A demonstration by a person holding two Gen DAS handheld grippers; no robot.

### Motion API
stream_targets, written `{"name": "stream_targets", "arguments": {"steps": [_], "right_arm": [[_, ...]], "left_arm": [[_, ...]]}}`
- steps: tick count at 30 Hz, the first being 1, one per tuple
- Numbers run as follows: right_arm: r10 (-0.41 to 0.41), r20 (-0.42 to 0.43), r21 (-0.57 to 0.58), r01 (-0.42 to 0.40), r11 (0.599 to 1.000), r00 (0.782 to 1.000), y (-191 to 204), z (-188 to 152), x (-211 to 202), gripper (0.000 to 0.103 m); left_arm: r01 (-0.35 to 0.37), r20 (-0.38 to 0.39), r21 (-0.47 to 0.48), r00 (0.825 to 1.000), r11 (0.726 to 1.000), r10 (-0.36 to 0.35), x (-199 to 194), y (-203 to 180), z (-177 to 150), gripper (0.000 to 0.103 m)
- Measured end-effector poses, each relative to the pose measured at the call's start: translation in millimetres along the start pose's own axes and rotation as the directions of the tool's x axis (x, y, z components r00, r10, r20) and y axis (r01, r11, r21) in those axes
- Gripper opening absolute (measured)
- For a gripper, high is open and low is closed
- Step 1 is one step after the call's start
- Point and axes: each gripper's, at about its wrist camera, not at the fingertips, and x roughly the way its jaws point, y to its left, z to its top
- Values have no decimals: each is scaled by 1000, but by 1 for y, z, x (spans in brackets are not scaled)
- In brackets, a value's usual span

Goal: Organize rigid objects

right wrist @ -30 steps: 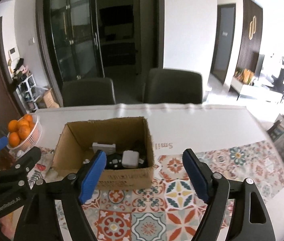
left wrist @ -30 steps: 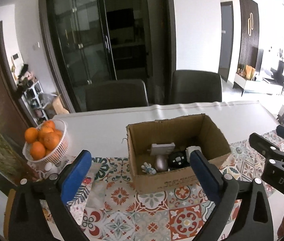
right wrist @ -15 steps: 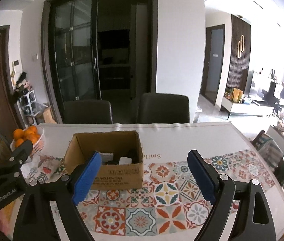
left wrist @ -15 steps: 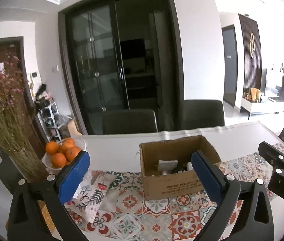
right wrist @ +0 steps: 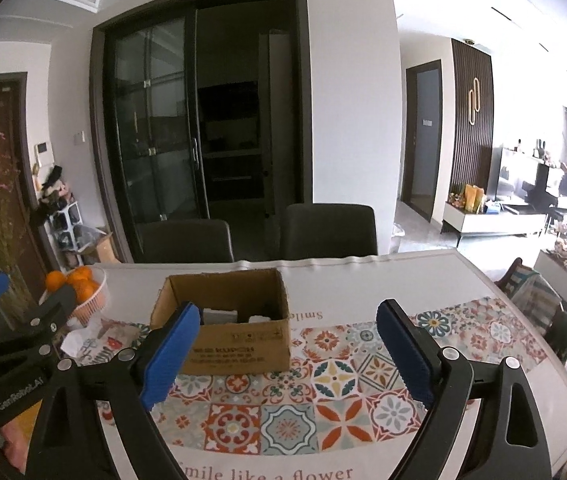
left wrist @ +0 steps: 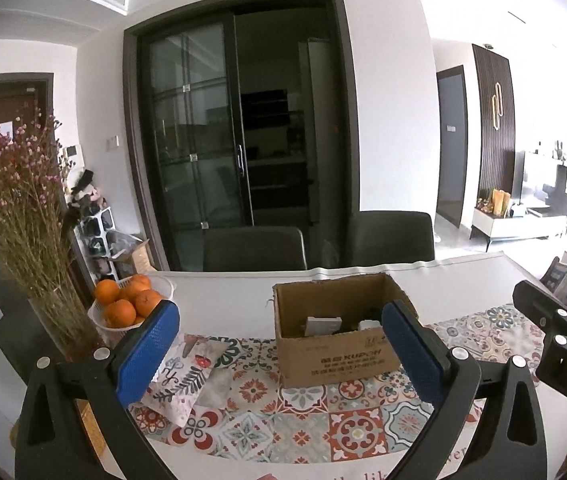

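In the left wrist view, the left gripper has its fingers spread wide and holds nothing. It hangs above the near part of the counter, well back from the box. The box stands upright on the tiled cloth, and small items lie inside it, a pale one and some dark ones; I cannot tell what they are. To the left stand a basket of oranges and a vase with dry flowers. A patterned napkin lies just below the left finger. The right gripper shows at the right edge.

The risk here, as I judge it: if the left gripper swings to the left, it could hit the vase, which is tall and narrow and would tip easily. The basket is also near that side.

In the right wrist view, the right gripper is also wide apart and empty, near the front wall of the box. No loose item shows on the cloth, so the sorting looks nearly done or done. If a gripper reaches in again, a finger may catch the thin cardboard rim and drag the light box across the cloth, or wrinkle the cloth under it. The two grippers are close together on the left, so they could also collide.
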Motion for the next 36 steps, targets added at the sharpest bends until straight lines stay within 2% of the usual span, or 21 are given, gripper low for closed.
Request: {"name": "stream_targets", "arguments": {"steps": [13, 36], "right_arm": [[10, 61, -12, -10, 1000, 998, 1, 1, -22, 93], [20, 81, -10, -19, 1000, 997, 2, -1, -31, 94]], "left_arm": [[12, 37, 1, 999, 1000, -12, -23, 1, 1, 103], [18, 67, 2, 998, 1000, -18, -33, 0, 5, 103]]}}
